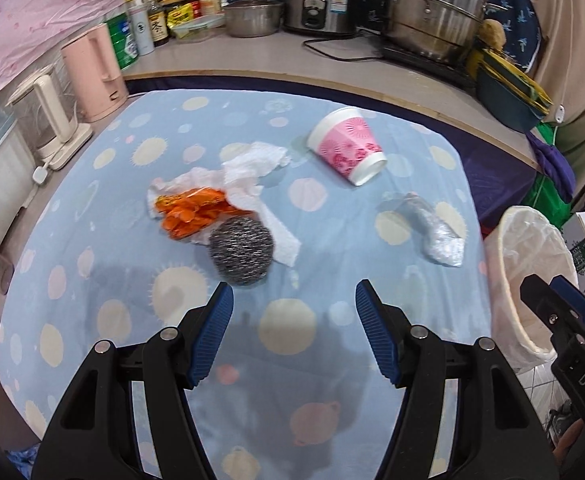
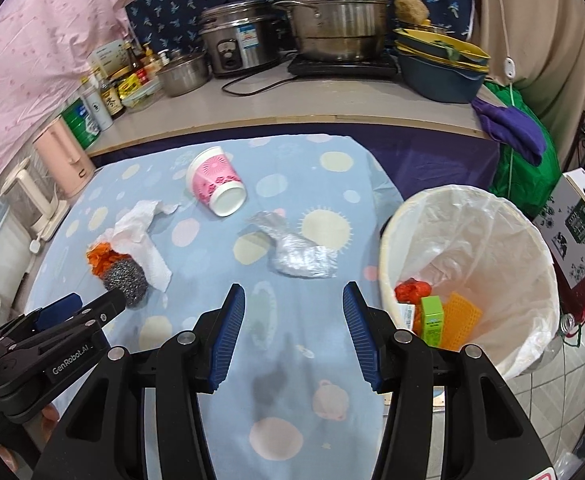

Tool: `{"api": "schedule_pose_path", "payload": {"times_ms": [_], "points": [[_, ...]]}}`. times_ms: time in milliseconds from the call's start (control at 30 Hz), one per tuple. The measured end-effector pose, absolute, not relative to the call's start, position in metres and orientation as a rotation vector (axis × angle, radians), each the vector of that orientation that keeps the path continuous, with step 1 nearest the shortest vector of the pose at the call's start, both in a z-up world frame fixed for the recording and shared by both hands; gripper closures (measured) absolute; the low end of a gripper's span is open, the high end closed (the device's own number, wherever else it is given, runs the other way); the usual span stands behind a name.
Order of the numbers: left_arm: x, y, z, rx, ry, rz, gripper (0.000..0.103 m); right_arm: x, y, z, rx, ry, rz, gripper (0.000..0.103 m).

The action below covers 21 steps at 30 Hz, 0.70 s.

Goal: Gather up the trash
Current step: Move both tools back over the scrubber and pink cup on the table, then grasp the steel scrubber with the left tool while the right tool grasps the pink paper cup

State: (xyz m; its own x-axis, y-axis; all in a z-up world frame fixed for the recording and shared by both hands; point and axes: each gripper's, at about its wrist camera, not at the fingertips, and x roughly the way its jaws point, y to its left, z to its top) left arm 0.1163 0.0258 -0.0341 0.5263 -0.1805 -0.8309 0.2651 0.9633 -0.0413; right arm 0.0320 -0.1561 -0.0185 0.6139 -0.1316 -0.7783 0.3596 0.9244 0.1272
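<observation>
Hovering both my claws, left gripper [image 1: 294, 304] and right gripper [image 2: 294, 306], over blue cloth [image 1: 312, 320], jaws apart, empty. Steel scrubber [image 1: 240, 250] just beyond left claw; silver wrapper [image 2: 302, 258] ahead of right; lined bin [image 2: 492, 240] right.

— What stands along the counter [image 2: 276, 100] behind the table?

— A steel rice cooker [image 2: 238, 40] near the middle; a tall stacked steamer pot [image 2: 334, 12] just beside it on a dark hotplate; a lidded steel pot [image 1: 252, 16] on the cooker's other side; stacked blue and yellow basins [image 2: 440, 68] toward the far right corner.

— And the left end?

— Sauce bottles [image 1: 158, 20] and a green tin [image 1: 122, 40] crowd the back left corner; a pink kettle [image 1: 94, 68] and a cream coffee maker [image 1: 50, 120] sit off the table's left edge; a purple cloth [image 2: 508, 128] hangs over the counter's right end.
</observation>
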Motion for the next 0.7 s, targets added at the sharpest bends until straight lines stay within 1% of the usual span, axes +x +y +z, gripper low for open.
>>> {"api": "schedule_pose_path", "payload": {"times_ms": [300,533,600,700], "points": [[0.136,0.072,-0.054,0.042,1.029,-0.193,0.040,0.061,-0.125,-0.034,0.251,0.911,-0.231,0.053],[0.152,0.094,-0.065,-0.018,1.026,-0.165,0.020,0.084,-0.108,-0.046,0.228,0.945,-0.194,0.053],[0.157,0.095,-0.068,-0.037,1.034,-0.170,0.017,0.089,-0.105,-0.049,0.225,0.950,-0.190,0.053],[0.165,0.093,-0.073,-0.064,1.056,-0.201,0.017,0.096,-0.105,-0.054,0.229,0.958,-0.189,0.053]]}}
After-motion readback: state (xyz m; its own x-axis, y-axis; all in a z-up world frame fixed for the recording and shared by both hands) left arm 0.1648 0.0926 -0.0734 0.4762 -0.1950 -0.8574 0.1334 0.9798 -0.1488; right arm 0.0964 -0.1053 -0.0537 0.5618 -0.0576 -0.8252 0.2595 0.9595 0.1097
